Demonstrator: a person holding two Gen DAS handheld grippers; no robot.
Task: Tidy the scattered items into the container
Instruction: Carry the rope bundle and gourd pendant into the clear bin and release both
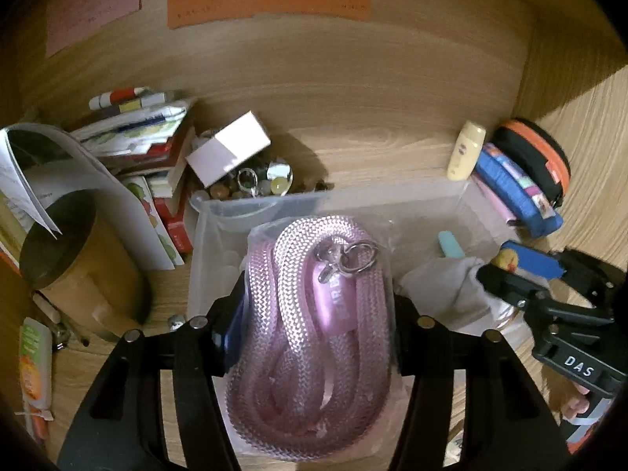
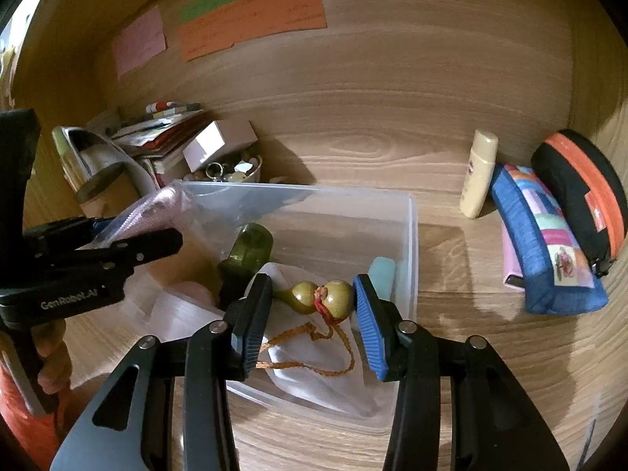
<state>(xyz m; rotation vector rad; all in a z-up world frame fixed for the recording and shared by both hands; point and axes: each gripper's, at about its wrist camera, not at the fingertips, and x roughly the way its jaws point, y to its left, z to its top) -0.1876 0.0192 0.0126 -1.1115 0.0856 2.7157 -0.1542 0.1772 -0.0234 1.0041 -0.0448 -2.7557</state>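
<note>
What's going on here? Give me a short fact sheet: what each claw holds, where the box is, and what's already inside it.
left gripper: shut on a bagged coil of pink woven rope with a metal clasp, above the box
right gripper: shut on a small olive gourd charm with an orange cord, above the box
container: clear plastic box on the wooden table
already inside: green bottle, pale blue piece, white cloth
still outside: cream bottle, blue patchwork pouch

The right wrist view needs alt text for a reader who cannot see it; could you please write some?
A small gourd charm with an orange cord is clamped between black and blue jaws above a clear plastic container on a wooden surface. The left gripper brings a bagged pink rope alongside.
</note>
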